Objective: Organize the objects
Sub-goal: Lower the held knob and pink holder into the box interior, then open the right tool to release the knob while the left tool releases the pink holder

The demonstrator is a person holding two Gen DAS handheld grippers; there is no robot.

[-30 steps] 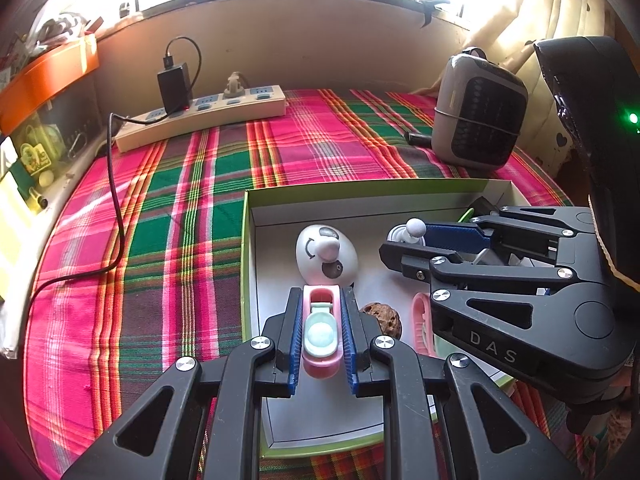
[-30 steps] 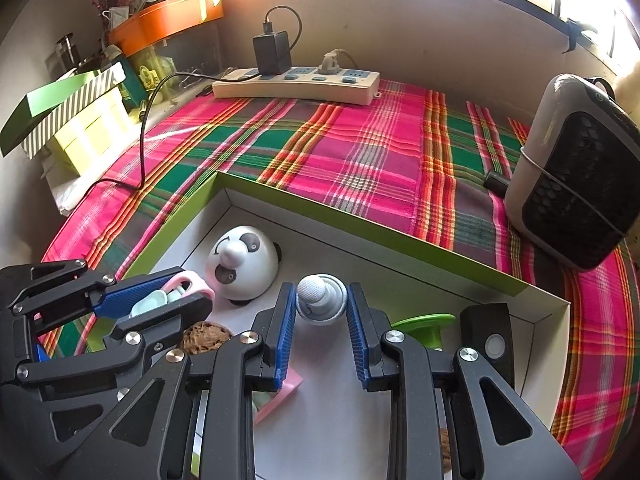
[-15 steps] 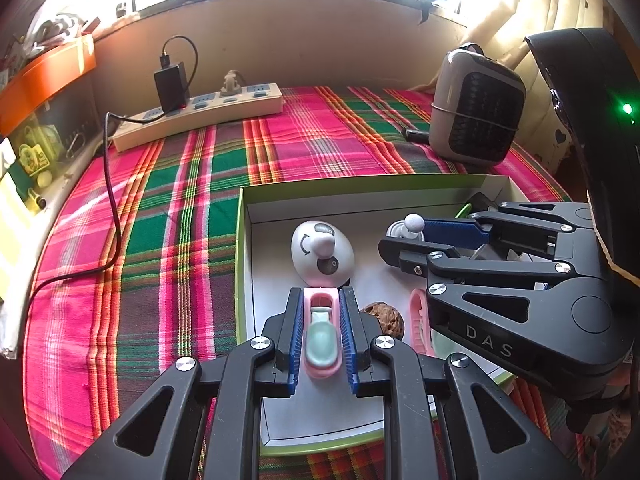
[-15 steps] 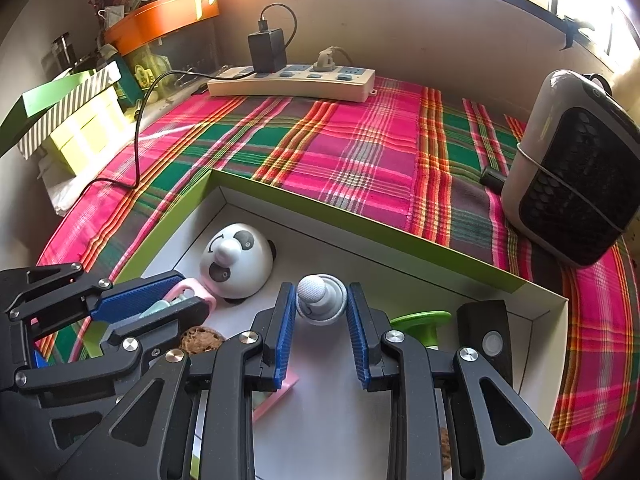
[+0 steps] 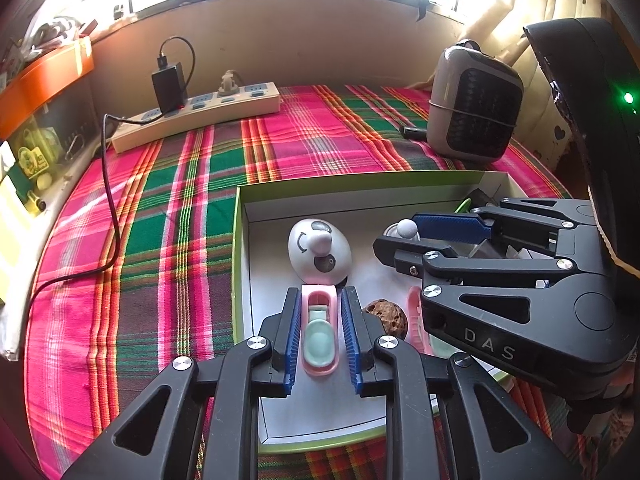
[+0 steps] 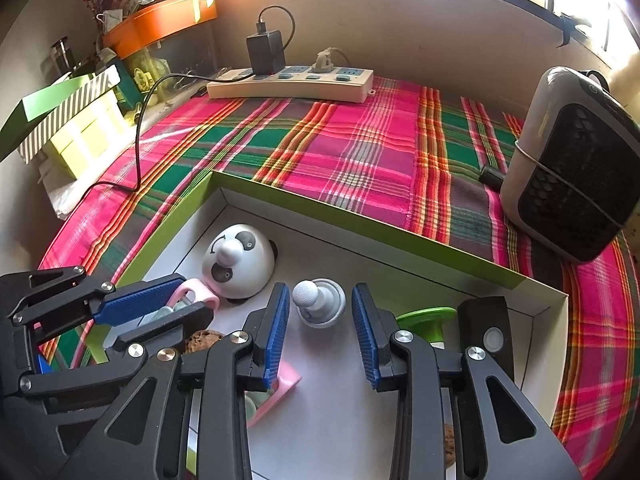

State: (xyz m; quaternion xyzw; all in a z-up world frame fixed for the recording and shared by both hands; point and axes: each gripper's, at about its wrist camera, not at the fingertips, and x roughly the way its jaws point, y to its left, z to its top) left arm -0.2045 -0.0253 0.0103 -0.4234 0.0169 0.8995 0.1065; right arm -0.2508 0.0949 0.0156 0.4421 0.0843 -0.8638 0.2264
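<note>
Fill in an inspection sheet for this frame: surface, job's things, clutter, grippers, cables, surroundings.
Surface: plaid cloth carrying an open green-rimmed box.
Job's things: in the box, a panda-faced dome, pink clip, grey knob, walnut, green piece, black block.
Clutter: small heater on the cloth.
Grippers: left gripper jaws opening, the clip between them; right gripper jaws opening, standing clear either side of the knob.
Cables: power strip with black adapter; its cable trails across the cloth.
Surroundings: orange container, window, curtain.
</note>
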